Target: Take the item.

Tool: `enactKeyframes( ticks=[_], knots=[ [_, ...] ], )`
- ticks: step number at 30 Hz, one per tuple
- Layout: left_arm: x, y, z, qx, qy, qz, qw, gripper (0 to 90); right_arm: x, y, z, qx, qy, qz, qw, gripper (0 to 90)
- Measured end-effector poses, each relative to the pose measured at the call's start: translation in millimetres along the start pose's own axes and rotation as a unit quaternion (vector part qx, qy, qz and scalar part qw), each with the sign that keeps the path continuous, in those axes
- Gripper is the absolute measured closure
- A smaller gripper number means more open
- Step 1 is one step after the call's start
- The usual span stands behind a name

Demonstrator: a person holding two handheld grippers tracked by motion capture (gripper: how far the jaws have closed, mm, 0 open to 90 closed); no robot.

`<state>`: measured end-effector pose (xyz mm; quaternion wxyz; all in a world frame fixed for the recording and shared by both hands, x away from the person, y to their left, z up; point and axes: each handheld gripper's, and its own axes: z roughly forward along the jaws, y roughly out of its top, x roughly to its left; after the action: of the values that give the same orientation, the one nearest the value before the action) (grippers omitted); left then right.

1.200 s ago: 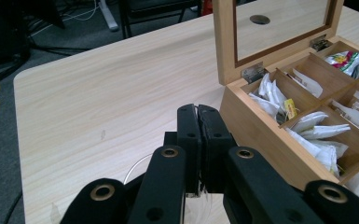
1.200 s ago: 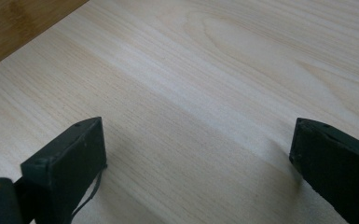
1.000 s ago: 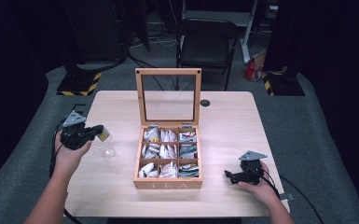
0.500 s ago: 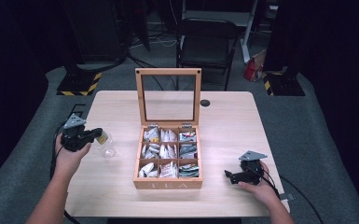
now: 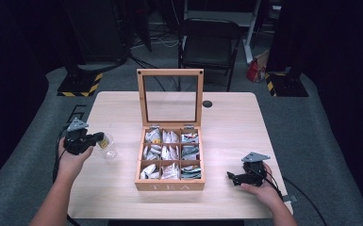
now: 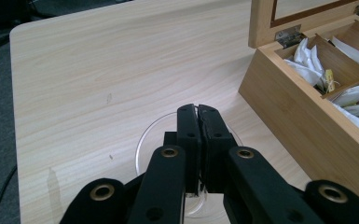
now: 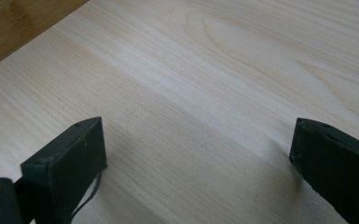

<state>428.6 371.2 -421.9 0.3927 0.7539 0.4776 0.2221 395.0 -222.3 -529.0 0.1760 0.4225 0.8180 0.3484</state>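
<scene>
Clear plastic forms the cup (image 5: 108, 147), which stands on the table (image 5: 226, 117) at about 9 o'clock from the tea box (image 5: 169, 181). The left gripper (image 5: 99, 138) is above the cup rim; in the left gripper view its jaws are pressed together over the cup (image 6: 149, 140), pinching a thin item that cannot be made out. The tea box stands at centre, lid (image 5: 169, 96) upright at 12 o'clock. At 4 o'clock from the box, the right gripper (image 5: 230, 177) rests on the table, jaws wide, nothing between them.
</scene>
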Motion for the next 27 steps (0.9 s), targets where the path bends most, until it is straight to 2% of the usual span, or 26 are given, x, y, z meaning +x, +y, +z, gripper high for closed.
enactKeyframes(
  ticks=[13,21,27],
  knots=[
    [-0.3,-5.2,8.2,0.016,-0.002,-0.004,0.9999,87.0,0.0,0.0,0.0,0.0,0.0,0.0,1.0,2.9],
    [0.5,-5.9,8.2,0.011,0.001,-0.01,0.9999,77.5,0.0,0.0,0.0,0.0,0.0,0.0,1.0,2.9],
    [1.8,-4.9,5.5,0.003,0.005,-0.011,0.9999,73.6,0.0,0.0,0.0,0.0,0.0,0.0,1.0,3.0]
  ],
)
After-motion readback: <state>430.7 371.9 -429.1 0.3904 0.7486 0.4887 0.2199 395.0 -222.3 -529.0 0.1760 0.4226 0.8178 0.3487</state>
